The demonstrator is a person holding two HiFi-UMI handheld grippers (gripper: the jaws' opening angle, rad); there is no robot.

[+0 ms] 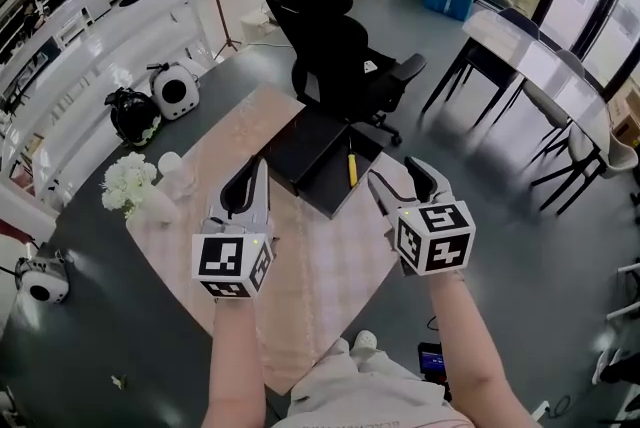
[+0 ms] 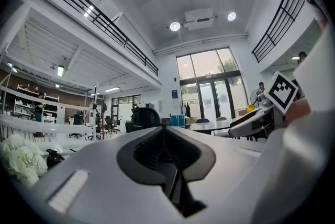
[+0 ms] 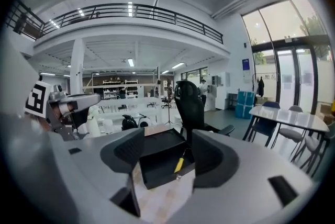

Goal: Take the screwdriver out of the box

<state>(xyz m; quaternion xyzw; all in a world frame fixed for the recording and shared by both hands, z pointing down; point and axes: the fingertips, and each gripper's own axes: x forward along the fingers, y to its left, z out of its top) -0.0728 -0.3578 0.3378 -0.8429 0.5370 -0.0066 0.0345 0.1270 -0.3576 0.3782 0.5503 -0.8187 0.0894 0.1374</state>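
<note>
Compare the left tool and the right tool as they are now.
The left tool has its jaws together; the right tool has them wide apart. The left tool points level across the room; the right tool tilts down at the black box and yellow screwdriver. Both hold nothing.

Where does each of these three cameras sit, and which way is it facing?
Head view: on the person's head, facing steeply down at the black box and yellow screwdriver; forearms, left gripper, right gripper show.
Left gripper view: on the left gripper, level along its shut jaws toward glass doors; right gripper shows at right.
Right gripper view: on the right gripper, slightly downward between its open jaws at the black box; left gripper shows at left.
Shared: head and right gripper views both show the screwdriver in the black box.
</note>
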